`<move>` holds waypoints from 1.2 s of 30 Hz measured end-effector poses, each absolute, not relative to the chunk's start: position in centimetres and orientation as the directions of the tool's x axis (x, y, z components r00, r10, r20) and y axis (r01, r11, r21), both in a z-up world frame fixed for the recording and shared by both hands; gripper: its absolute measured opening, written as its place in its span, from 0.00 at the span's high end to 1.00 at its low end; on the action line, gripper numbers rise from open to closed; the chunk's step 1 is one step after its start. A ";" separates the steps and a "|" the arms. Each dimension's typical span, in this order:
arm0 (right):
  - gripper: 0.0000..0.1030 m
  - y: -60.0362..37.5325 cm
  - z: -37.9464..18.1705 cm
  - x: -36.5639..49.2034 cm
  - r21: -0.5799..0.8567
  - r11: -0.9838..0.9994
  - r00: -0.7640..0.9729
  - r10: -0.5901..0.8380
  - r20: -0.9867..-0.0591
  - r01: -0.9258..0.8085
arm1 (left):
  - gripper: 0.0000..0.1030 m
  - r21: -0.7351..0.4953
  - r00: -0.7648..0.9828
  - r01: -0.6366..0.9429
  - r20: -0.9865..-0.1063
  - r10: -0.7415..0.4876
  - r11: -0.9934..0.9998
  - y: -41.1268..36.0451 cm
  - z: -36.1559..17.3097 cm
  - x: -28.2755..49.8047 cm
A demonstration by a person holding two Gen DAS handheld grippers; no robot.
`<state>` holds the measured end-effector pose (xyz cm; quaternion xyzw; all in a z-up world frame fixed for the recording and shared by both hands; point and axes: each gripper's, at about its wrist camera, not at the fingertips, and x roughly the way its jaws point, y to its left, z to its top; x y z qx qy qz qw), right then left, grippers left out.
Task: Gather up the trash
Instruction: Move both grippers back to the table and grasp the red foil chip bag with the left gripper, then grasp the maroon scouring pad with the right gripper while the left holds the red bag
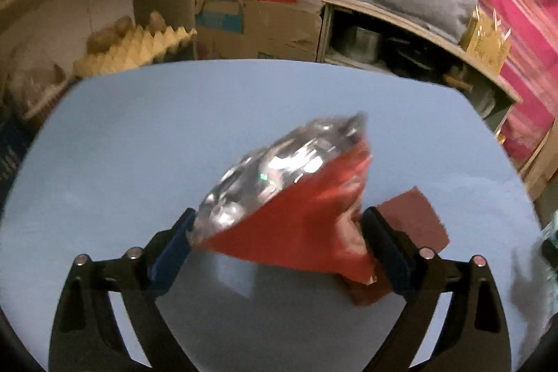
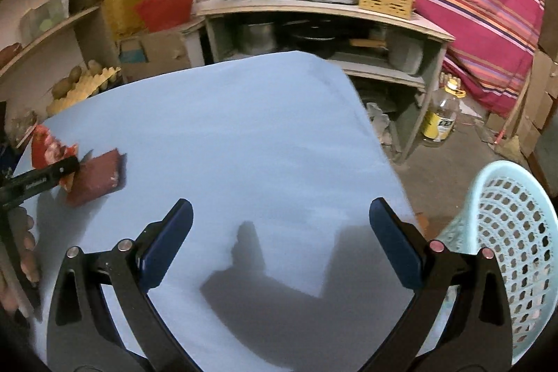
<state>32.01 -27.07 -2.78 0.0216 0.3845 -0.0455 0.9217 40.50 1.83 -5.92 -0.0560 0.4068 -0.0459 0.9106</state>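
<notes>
The left gripper (image 1: 279,225) is clamped on a red and silver snack wrapper (image 1: 289,197), held above the blue table (image 1: 139,135); a dark red packet (image 1: 415,222) lies on the table at the wrapper's four o'clock; the right gripper (image 2: 280,222) stands with fingers wide apart over bare table; a pale blue basket (image 2: 516,232) sits at its three o'clock, off the table edge.
</notes>
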 end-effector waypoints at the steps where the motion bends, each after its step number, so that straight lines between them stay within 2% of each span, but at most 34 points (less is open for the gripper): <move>1: 0.04 -26.5 -2.8 32.2 0.007 0.996 0.699 -0.062 -0.713 0.094 | 0.28 -0.153 0.660 0.043 -0.738 -0.143 0.987 1.9 -6.0 40.5; 5: 0.04 -24.8 -3.1 32.8 0.013 0.997 0.698 -0.040 -0.715 0.071 | 0.39 -0.215 0.656 0.048 -0.730 -0.193 0.975 3.1 -6.2 40.5; 7: 0.04 -23.9 -3.1 33.0 0.016 0.998 0.699 -0.029 -0.714 0.058 | 0.45 -0.202 0.672 0.053 -0.717 -0.185 0.978 3.5 -5.8 40.1; 10: 0.04 -22.3 -3.1 33.3 0.018 0.999 0.701 -0.012 -0.713 0.035 | 0.50 -0.186 0.688 0.044 -0.707 -0.165 0.982 4.4 -5.2 39.2; 18: 0.04 -16.9 -3.5 34.3 0.014 0.999 0.701 0.047 -0.712 -0.053 | 0.52 -0.166 0.738 -0.030 -0.669 -0.090 0.986 9.4 -2.7 35.9; 26: 0.04 -10.8 -5.1 37.0 0.031 0.987 0.655 0.126 -0.745 -0.155 | 0.52 -0.089 0.783 -0.100 -0.621 0.023 0.991 13.1 -1.1 32.7; 30: 0.04 -9.2 -5.7 38.1 0.080 0.984 0.628 0.165 -0.761 -0.161 | 0.52 -0.098 0.786 -0.125 -0.617 0.038 0.987 15.4 -1.3 32.0; 36: 0.04 -7.5 -6.8 39.4 0.048 0.987 0.606 0.133 -0.784 -0.154 | 0.52 -0.087 0.785 -0.145 -0.616 0.061 0.986 17.2 -1.4 31.4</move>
